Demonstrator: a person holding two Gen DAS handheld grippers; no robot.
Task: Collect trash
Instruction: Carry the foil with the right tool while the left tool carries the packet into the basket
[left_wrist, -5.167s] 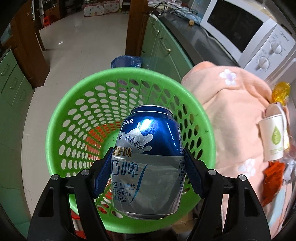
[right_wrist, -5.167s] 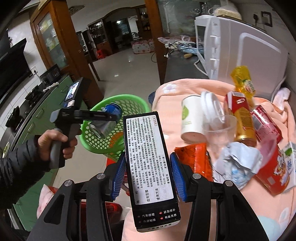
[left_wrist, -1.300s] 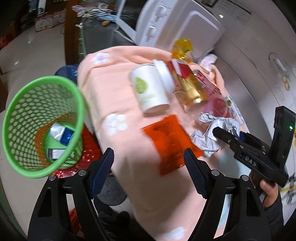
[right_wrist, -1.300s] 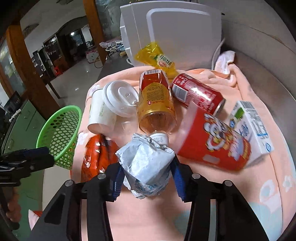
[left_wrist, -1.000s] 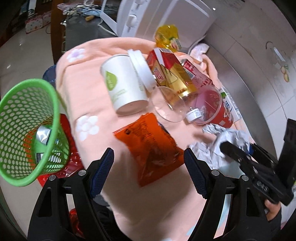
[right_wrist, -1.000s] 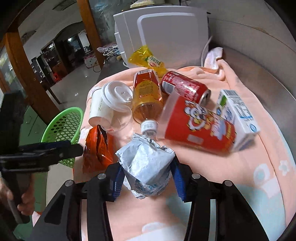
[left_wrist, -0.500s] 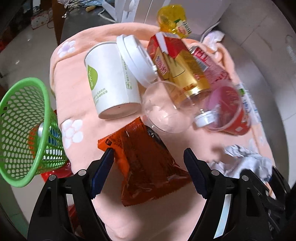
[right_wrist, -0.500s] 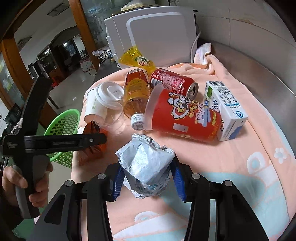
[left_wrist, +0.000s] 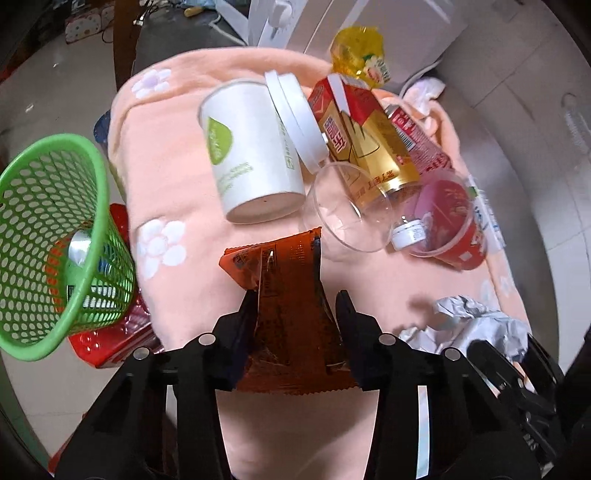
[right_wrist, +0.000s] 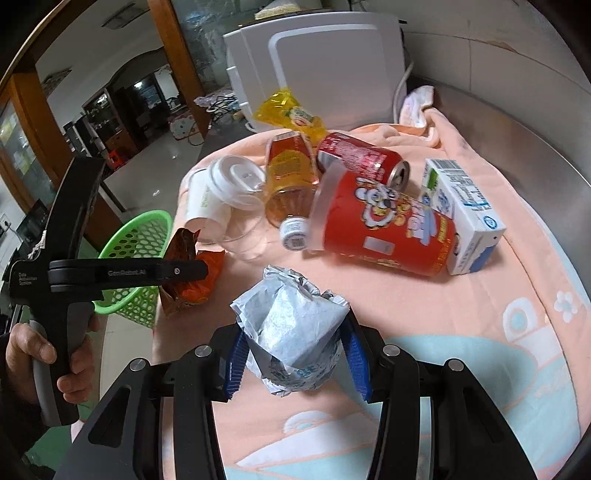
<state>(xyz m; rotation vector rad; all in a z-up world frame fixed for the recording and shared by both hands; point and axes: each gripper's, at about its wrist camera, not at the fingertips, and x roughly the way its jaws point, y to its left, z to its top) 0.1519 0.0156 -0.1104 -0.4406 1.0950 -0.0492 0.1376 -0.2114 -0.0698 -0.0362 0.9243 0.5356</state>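
Left tongs (left_wrist: 295, 314) clamped on orange snack wrapper (left_wrist: 288, 280), lower centre of the left wrist view; jaws have just closed, wrapper between them. Right tongs (right_wrist: 295, 354) closed tight on crumpled paper wad (right_wrist: 291, 332), bottom centre of the right wrist view. Green basket (left_wrist: 22, 214) at left edge, off the counter, can inside. White paper cup (left_wrist: 251, 147), clear cup (left_wrist: 343, 210), red tub (right_wrist: 384, 229), milk carton (right_wrist: 461, 210) lying on peach blanket (left_wrist: 170, 155).
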